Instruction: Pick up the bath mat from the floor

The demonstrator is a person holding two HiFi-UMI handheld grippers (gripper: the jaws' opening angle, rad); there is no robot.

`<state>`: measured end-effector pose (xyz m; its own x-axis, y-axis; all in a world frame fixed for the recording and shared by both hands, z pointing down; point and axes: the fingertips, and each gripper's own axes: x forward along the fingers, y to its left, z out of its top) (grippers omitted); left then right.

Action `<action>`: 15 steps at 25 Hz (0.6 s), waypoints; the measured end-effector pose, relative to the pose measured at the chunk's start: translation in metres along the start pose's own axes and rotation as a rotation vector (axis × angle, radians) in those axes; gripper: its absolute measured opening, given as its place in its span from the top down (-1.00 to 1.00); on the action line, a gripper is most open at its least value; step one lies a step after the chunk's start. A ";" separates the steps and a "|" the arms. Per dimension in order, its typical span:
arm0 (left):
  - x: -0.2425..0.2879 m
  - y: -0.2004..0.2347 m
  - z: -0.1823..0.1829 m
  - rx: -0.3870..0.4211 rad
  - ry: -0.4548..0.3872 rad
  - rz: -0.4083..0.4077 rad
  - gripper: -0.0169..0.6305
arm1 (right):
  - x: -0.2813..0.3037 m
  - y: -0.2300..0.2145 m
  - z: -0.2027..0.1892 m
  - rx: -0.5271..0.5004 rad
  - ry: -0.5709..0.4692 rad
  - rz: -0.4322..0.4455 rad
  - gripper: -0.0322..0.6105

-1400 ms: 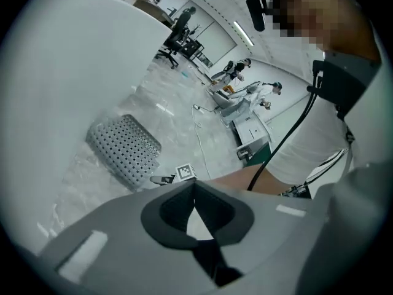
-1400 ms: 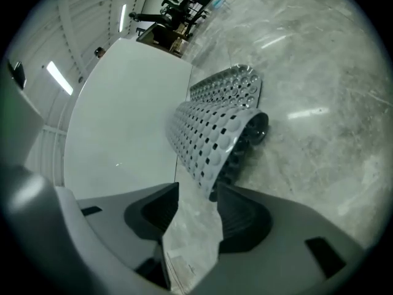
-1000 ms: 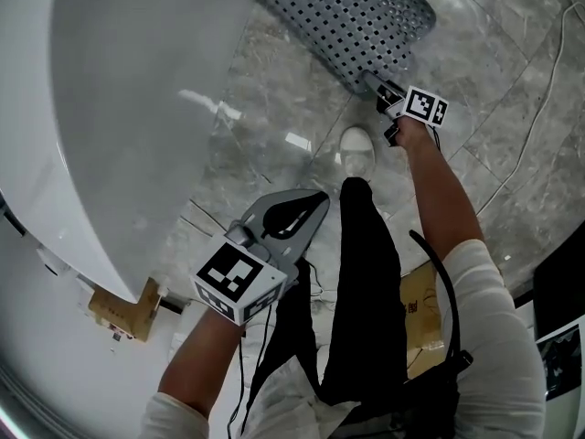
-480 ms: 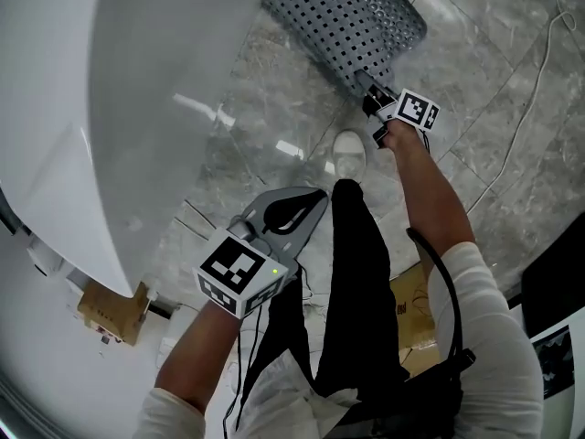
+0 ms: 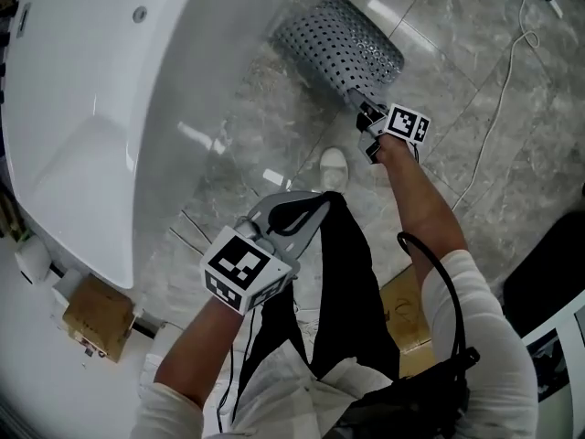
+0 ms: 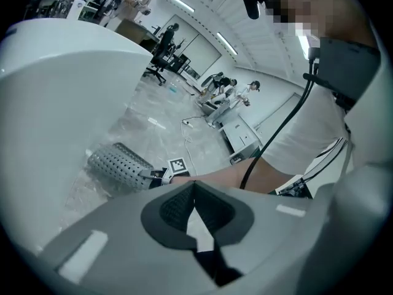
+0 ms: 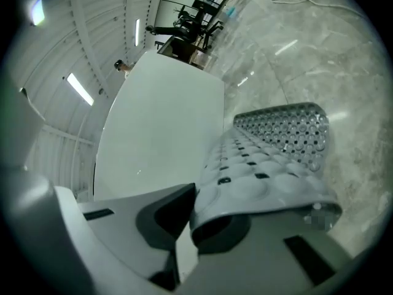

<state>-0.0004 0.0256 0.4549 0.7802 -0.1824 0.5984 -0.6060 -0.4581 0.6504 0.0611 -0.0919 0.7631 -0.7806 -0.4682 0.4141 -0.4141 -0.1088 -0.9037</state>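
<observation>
The grey perforated bath mat (image 5: 338,48) lies on the marble floor beside the bathtub, its near edge raised and curled. My right gripper (image 5: 362,103) is shut on that near edge; in the right gripper view the mat (image 7: 276,146) runs away from the jaws, its rim pinched at my right gripper (image 7: 193,196). My left gripper (image 5: 318,201) hangs lower in front of the person's body, shut with nothing in it. In the left gripper view my left gripper (image 6: 195,184) points toward the mat (image 6: 116,165) far off.
A white bathtub (image 5: 91,90) fills the left side. A white cable (image 5: 494,126) trails over the floor at right. The person's white shoe (image 5: 334,165) stands just short of the mat. Cardboard boxes sit at lower left (image 5: 96,318) and by the leg (image 5: 413,309).
The right gripper has shut on the mat's near edge and the edge has risen and curled. The camera has pulled back; the left gripper has hardly moved.
</observation>
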 end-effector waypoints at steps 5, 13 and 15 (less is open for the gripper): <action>-0.025 -0.026 0.022 0.030 -0.035 0.000 0.93 | -0.022 0.046 0.025 -0.064 0.003 -0.008 0.85; -0.089 -0.061 0.063 0.117 -0.122 0.035 0.93 | -0.066 0.113 0.039 -0.150 0.037 -0.035 0.85; -0.103 -0.071 0.069 0.134 -0.148 0.039 0.93 | -0.079 0.131 0.041 -0.164 0.041 -0.031 0.85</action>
<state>-0.0267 0.0172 0.3148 0.7767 -0.3241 0.5401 -0.6180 -0.5579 0.5539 0.0876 -0.1053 0.6071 -0.7830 -0.4306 0.4489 -0.5070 0.0237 -0.8616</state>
